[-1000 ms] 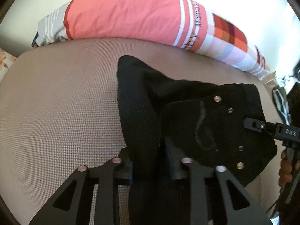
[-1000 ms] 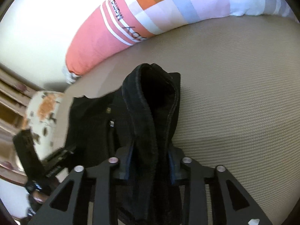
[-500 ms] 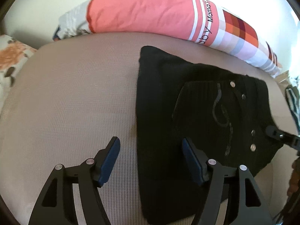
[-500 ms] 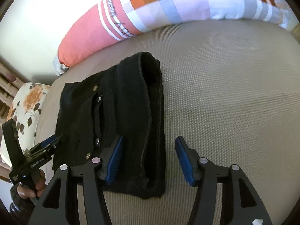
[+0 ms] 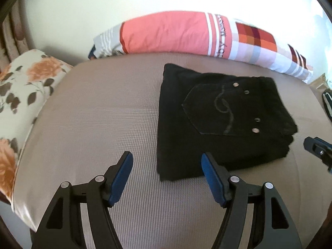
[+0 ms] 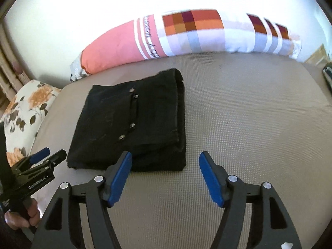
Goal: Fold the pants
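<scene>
Now your left gripper [image 5: 167, 170] and right gripper [image 6: 165, 169] have just been opening; both stand released with nothing between them. Your folded black denim pants [image 5: 220, 122] lie flat on the beige woven mattress [image 5: 99, 114], apparently near the pink patchwork bolster pillow [image 5: 186, 35].

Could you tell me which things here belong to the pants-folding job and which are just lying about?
Job:
- black pants, folded on the bed
- left claw, open
- right claw, open

Lying about:
- striped pillow
- floral cushion
</scene>
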The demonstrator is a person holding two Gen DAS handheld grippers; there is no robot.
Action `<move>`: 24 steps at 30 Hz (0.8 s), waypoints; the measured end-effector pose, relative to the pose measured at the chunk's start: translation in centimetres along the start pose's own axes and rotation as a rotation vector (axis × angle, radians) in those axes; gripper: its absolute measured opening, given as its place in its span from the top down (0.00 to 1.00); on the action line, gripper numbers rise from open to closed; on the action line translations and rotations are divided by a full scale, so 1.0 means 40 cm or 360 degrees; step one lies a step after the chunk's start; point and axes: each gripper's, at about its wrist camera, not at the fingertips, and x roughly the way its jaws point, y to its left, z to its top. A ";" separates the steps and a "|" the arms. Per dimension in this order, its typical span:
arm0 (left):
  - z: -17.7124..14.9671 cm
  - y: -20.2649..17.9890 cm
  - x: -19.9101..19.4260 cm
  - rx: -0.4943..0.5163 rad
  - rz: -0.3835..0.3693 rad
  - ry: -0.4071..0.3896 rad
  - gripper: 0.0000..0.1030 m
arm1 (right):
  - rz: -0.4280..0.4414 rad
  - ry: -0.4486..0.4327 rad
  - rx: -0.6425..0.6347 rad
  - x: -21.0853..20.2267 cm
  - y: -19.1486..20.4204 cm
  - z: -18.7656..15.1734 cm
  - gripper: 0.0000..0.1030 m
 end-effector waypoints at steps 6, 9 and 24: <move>-0.039 -0.022 -0.096 0.0008 0.0045 -0.0101 0.33 | -0.0048 -0.0098 -0.0062 -0.064 0.059 -0.034 0.27; -0.058 -0.026 -0.127 0.0007 0.0059 -0.0128 0.33 | -0.0065 -0.0135 -0.0098 -0.085 0.083 -0.058 0.23; -0.118 -0.025 -0.170 -0.0041 0.0076 -0.0141 0.33 | -0.0099 -0.0266 -0.0235 -0.122 0.154 -0.121 0.16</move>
